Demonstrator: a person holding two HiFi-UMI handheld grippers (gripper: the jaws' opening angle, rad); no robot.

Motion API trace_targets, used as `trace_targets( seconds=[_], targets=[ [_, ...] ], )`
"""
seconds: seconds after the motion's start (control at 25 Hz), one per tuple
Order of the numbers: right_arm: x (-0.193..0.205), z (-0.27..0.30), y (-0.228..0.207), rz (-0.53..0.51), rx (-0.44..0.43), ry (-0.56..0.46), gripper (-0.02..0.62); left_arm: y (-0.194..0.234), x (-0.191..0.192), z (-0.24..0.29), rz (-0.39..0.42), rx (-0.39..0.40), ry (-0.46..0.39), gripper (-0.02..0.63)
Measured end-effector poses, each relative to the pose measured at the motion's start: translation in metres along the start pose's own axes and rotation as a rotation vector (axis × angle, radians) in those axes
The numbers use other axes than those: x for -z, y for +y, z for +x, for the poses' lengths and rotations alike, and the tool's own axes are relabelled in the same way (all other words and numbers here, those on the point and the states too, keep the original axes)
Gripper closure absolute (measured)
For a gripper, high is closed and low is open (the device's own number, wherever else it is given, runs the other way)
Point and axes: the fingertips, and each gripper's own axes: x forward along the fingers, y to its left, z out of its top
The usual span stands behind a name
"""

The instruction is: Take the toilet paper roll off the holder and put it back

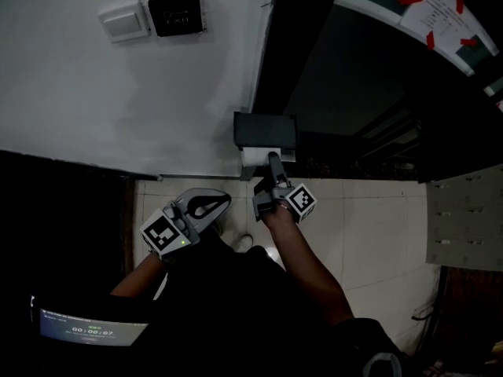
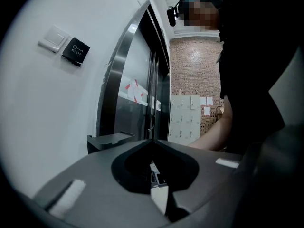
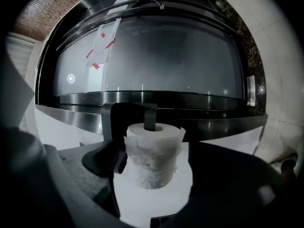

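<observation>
The white toilet paper roll point(image 3: 153, 148) sits on the arm of the black holder point(image 3: 128, 115), which is fixed to the white wall point(image 1: 118, 93). In the head view the roll point(image 1: 253, 159) shows just under the holder point(image 1: 266, 130). My right gripper point(image 3: 152, 156) stands open around the roll; its left pad lies close against the paper, and a narrow gap shows on the right side. From above, the right gripper point(image 1: 273, 163) reaches up to the roll. My left gripper point(image 1: 222, 199) hangs back to the left, shut and empty, with its jaw tips point(image 2: 152, 141) meeting.
A white switch point(image 1: 124, 22) and a black exit button point(image 1: 177, 14) sit higher on the wall. To the right, a dark curved glass door point(image 1: 369, 77) in a steel frame carries a notice taped in red point(image 1: 436, 10). Pale floor tiles point(image 1: 369, 226) lie below.
</observation>
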Motion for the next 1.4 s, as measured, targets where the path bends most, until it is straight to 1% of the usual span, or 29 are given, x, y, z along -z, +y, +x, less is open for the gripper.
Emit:
trace_targets(
  seconds=[0.12, 0.2, 0.24, 0.32, 0.4, 0.48, 0.56, 0.6, 0.64, 0.72, 0.8, 0.92, 0.96, 1.0, 1.08, 1.12, 1.16, 1.28, 1.4],
  targets=[
    [0.000, -0.019, 0.004, -0.063, 0.018, 0.041, 0.154, -0.003, 0.000, 0.004, -0.012, 0.009, 0.005, 0.604],
    [-0.001, -0.027, 0.012, -0.162, 0.002, 0.077, 0.153, -0.003, 0.000, 0.007, -0.006, 0.016, 0.004, 0.604],
    [-0.001, -0.029, 0.020, -0.237, -0.019, 0.100, 0.153, -0.003, 0.000, 0.008, -0.001, 0.018, 0.001, 0.604],
    [-0.001, -0.030, 0.042, -0.424, -0.082, 0.152, 0.153, -0.003, 0.000, 0.009, -0.001, 0.018, 0.001, 0.604],
    [-0.005, -0.036, 0.054, -0.642, -0.070, 0.195, 0.155, -0.002, 0.000, 0.010, -0.002, 0.017, 0.001, 0.604],
    [-0.004, -0.041, 0.069, -0.899, -0.068, 0.239, 0.155, -0.001, -0.001, 0.011, 0.011, 0.021, -0.007, 0.604],
    [0.006, -0.044, 0.087, -1.156, -0.105, 0.297, 0.155, 0.000, -0.001, 0.011, 0.009, 0.020, -0.007, 0.604],
    [0.012, -0.046, 0.095, -1.259, -0.134, 0.324, 0.155, 0.001, 0.000, 0.010, 0.002, 0.015, -0.004, 0.604],
    [0.019, -0.048, 0.104, -1.339, -0.168, 0.347, 0.155, 0.002, 0.002, 0.010, -0.001, 0.011, -0.005, 0.604],
    [0.035, -0.051, 0.123, -1.451, -0.242, 0.380, 0.155, 0.006, 0.007, 0.009, 0.013, 0.006, -0.017, 0.604],
    [0.050, -0.053, 0.141, -1.512, -0.297, 0.397, 0.156, 0.009, 0.009, 0.009, 0.033, 0.007, -0.015, 0.604],
    [0.066, -0.054, 0.152, -1.558, -0.344, 0.419, 0.161, 0.008, 0.002, 0.010, 0.006, 0.001, -0.003, 0.604],
    [0.070, -0.056, 0.154, -1.565, -0.355, 0.428, 0.180, 0.008, 0.000, 0.010, 0.004, 0.000, -0.004, 0.604],
    [0.073, -0.058, 0.156, -1.562, -0.367, 0.432, 0.259, 0.008, 0.000, 0.010, 0.009, -0.001, -0.008, 0.604],
    [0.073, -0.063, 0.159, -1.527, -0.393, 0.423, 0.483, 0.010, 0.002, 0.010, 0.033, 0.000, -0.017, 0.604],
    [0.073, -0.066, 0.160, -1.510, -0.405, 0.421, 0.555, 0.011, 0.002, 0.011, 0.031, 0.000, -0.018, 0.604],
    [0.073, -0.068, 0.159, -1.505, -0.414, 0.427, 0.595, 0.010, 0.000, 0.012, 0.021, -0.001, -0.016, 0.604],
    [0.080, -0.073, 0.155, -1.513, -0.436, 0.468, 0.595, 0.010, 0.001, 0.013, 0.019, 0.001, -0.015, 0.604],
    [0.087, -0.077, 0.158, -1.518, -0.459, 0.483, 0.595, 0.009, -0.001, 0.014, 0.016, 0.001, -0.019, 0.604]
  ],
)
